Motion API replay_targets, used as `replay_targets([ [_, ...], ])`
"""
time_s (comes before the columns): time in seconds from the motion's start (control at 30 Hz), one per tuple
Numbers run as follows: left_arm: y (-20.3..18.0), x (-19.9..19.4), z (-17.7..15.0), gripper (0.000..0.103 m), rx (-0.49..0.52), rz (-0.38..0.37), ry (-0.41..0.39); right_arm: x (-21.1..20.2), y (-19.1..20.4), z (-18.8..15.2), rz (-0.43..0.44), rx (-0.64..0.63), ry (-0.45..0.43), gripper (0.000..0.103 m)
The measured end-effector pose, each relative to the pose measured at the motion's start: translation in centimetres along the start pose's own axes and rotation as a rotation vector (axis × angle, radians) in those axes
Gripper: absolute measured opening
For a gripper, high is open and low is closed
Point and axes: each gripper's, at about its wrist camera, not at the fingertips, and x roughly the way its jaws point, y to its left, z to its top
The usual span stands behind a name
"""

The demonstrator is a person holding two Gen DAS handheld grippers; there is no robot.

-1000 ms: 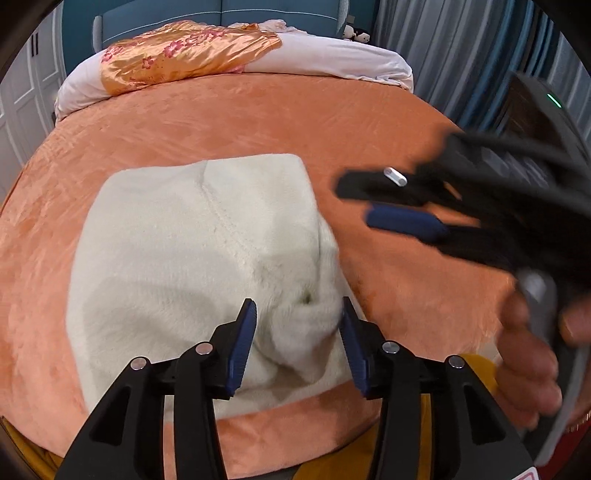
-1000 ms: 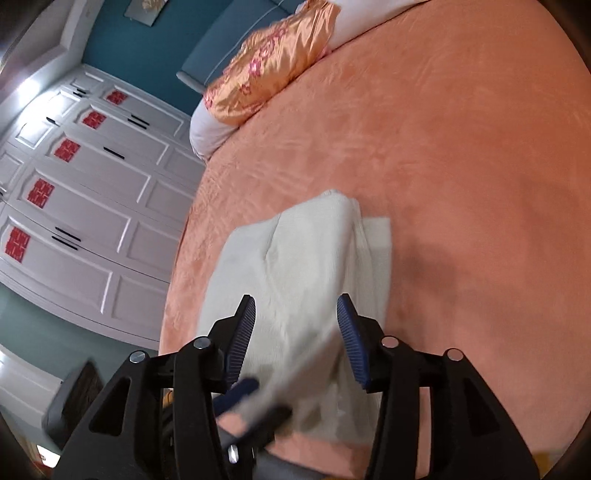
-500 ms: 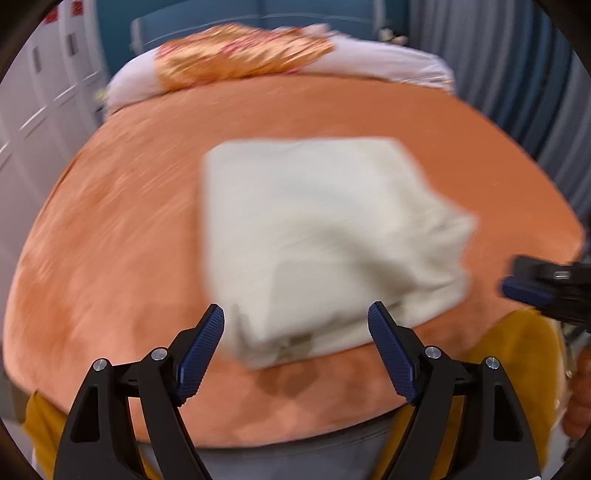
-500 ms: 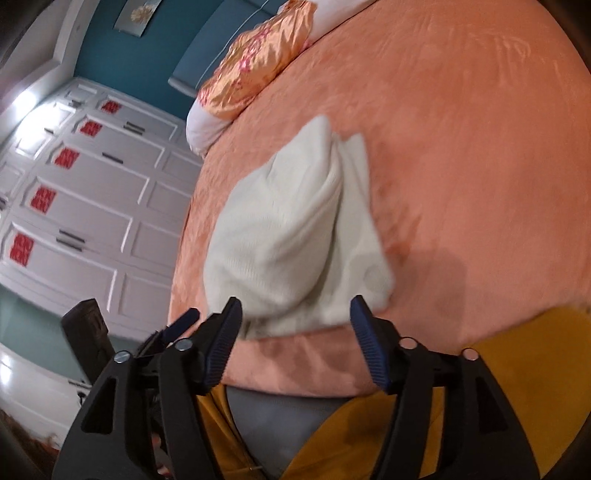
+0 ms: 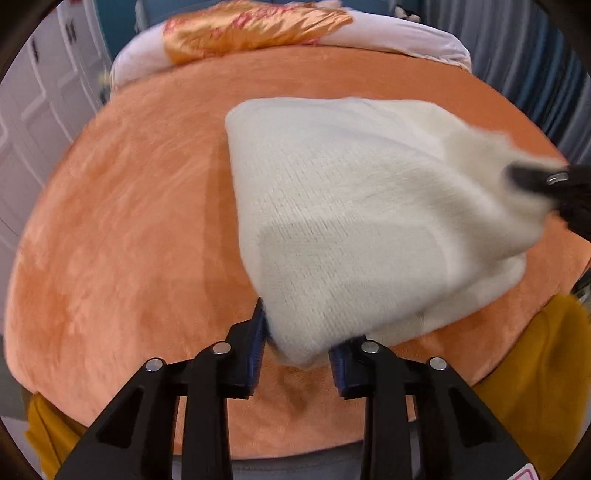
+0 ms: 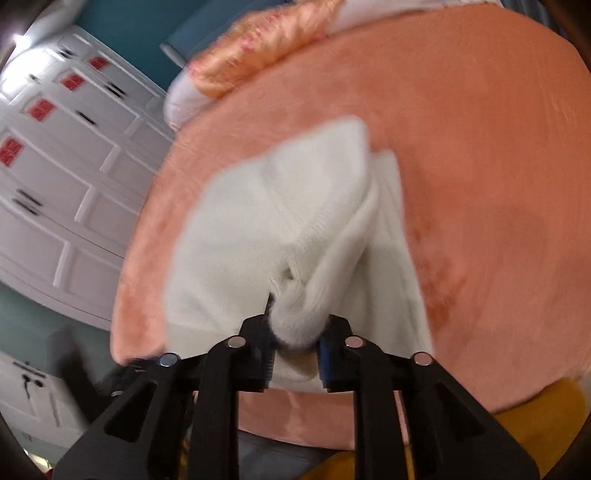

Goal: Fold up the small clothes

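Observation:
A folded cream knit garment lies on the orange bed cover near its front edge. My left gripper is shut on the garment's near left corner. My right gripper is shut on a bunched fold of the same garment at its near right corner. The right gripper's tip also shows at the right edge of the left wrist view, pressed into the cloth. The garment looks a little lifted at both held corners.
An orange satin pillow on white bedding lies at the bed's far end. White panelled wardrobe doors stand to the left. Grey curtains hang at the right. The person's yellow clothing is at the bed's near edge.
Both grippers were open and back from the garment half a second ago. Now each has moved in and closed on a near corner of it.

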Motion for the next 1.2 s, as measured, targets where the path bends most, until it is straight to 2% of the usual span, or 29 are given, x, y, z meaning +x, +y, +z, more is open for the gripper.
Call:
replay_targets([
  [0.07, 1.9, -0.9, 0.0, 0.021, -0.028, -0.040, -0.007, -3.6, -0.5, 0.0, 0.155, 0.062, -0.092, 0.011],
  [0.13, 2.4, -0.8, -0.4, 0.020, -0.018, -0.060, 0.001, -5.1, -1.9, -0.9, 0.230, 0.128, -0.120, 0.010],
  [0.17, 2.4, -0.2, -0.6, 0.020, -0.009, -0.054, 0.019, -4.3, -3.3, -1.9, 0.168, 0.144, -0.096, 0.010],
  [0.23, 2.1, 1.2, -1.1, 0.019, -0.003, -0.041, 0.051, -0.1, -6.5, -4.0, 0.004, 0.176, 0.049, 0.010],
  [0.27, 2.0, 1.9, -1.5, 0.019, 0.001, -0.023, 0.057, 1.3, -7.9, -5.0, -0.008, 0.214, 0.090, 0.010],
  [0.33, 2.0, 2.0, -1.9, 0.020, -0.001, -0.012, 0.048, 1.3, -9.4, -6.0, 0.074, 0.314, 0.061, 0.012],
  [0.4, 2.3, 1.8, -1.8, 0.022, -0.015, -0.017, 0.048, 0.6, -9.1, -5.6, 0.079, 0.315, 0.049, 0.018],
  [0.5, 2.6, 1.3, -1.9, 0.026, -0.031, -0.044, 0.045, -0.9, -8.1, -5.2, 0.033, 0.254, 0.038, 0.027],
  [0.6, 2.8, -0.7, -2.3, 0.026, -0.029, -0.073, 0.036, -4.0, -7.3, -4.6, -0.064, 0.189, -0.049, 0.033],
  [0.7, 2.5, -4.3, -2.3, 0.025, -0.050, -0.149, -0.029, -5.9, -6.0, -3.3, -0.103, 0.110, -0.090, 0.036],
  [0.73, 2.4, -5.4, -2.1, 0.027, -0.057, -0.165, -0.061, -5.8, -5.7, -2.8, -0.086, 0.090, -0.090, 0.038],
  [0.83, 1.8, -6.4, -0.3, 0.042, -0.072, -0.159, -0.129, -3.3, -5.3, -1.9, -0.062, 0.067, -0.046, 0.043],
  [0.9, 1.4, -4.7, 0.8, 0.042, -0.078, -0.124, -0.102, -0.6, -5.0, -1.5, -0.069, 0.047, 0.007, 0.041],
  [0.93, 1.4, -3.6, 1.1, 0.040, -0.078, -0.115, -0.072, 1.0, -4.7, -1.4, -0.074, 0.025, 0.042, 0.028],
  [0.97, 1.4, -1.9, 1.3, 0.029, -0.079, -0.083, -0.017, 1.7, -4.3, -1.5, -0.084, 0.010, 0.055, 0.018],
  [1.0, 1.4, -1.0, 1.2, 0.027, -0.078, -0.082, 0.013, 1.5, -3.8, -1.2, -0.094, -0.005, 0.042, 0.016],
  [1.07, 1.6, -0.2, 0.9, 0.028, -0.092, -0.087, 0.025, -1.8, -2.4, -0.6, -0.024, -0.036, -0.079, 0.015],
  [1.1, 1.6, -0.1, 0.8, 0.029, -0.091, -0.086, 0.023, -2.5, -2.4, -0.5, -0.014, -0.036, -0.101, 0.015],
  [1.13, 1.3, 0.0, 0.8, 0.030, -0.082, -0.077, 0.026, -2.5, -2.8, -0.4, -0.014, -0.035, -0.107, 0.015],
  [1.2, 0.8, 0.7, 0.9, 0.031, -0.052, -0.063, 0.040, 1.4, -5.6, -0.6, -0.134, -0.019, 0.011, 0.015],
])
